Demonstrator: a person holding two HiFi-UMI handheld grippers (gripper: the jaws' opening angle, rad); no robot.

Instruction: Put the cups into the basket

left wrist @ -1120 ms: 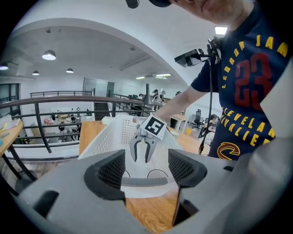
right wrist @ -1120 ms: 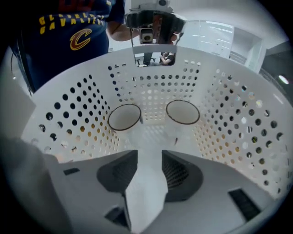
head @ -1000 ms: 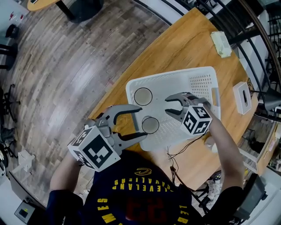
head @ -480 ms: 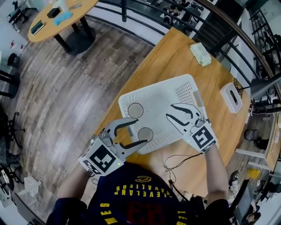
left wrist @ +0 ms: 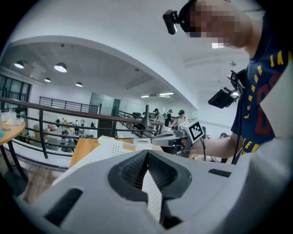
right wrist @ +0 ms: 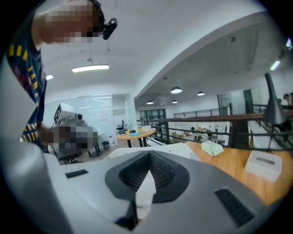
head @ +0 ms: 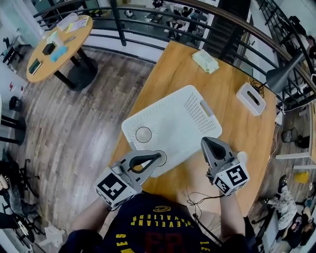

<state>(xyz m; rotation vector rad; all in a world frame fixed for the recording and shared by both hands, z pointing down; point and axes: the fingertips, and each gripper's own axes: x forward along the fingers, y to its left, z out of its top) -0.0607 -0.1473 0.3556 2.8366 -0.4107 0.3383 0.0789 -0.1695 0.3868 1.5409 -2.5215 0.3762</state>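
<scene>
A white perforated basket [head: 174, 124] lies on the wooden table [head: 232, 123]. Two cups stand in it, seen from above: one cup [head: 143, 134] near its left wall, the other cup [head: 161, 158] at its near edge, partly hidden by my left gripper's tips. My left gripper [head: 158, 156] [left wrist: 147, 153] has just been closing and is shut with nothing between its pads. My right gripper [head: 205, 142] [right wrist: 148, 155] hovers over the table just off the basket's near right corner; it has also just closed, empty. The basket [left wrist: 103, 147] [right wrist: 182, 149] shows beyond both sets of jaws.
A pale green cloth [head: 206, 61] and a white tissue box [head: 251, 99] lie at the table's far side, by a desk lamp [head: 280, 75]. A thin cable [head: 196, 196] trails at the near edge. A railing [head: 148, 12] and a round table [head: 55, 48] lie beyond.
Both grippers have drawn back out of the basket towards the person and risen. Their jaws went from wide open to shut, and the right gripper rolled. Both cups stay in the basket.
</scene>
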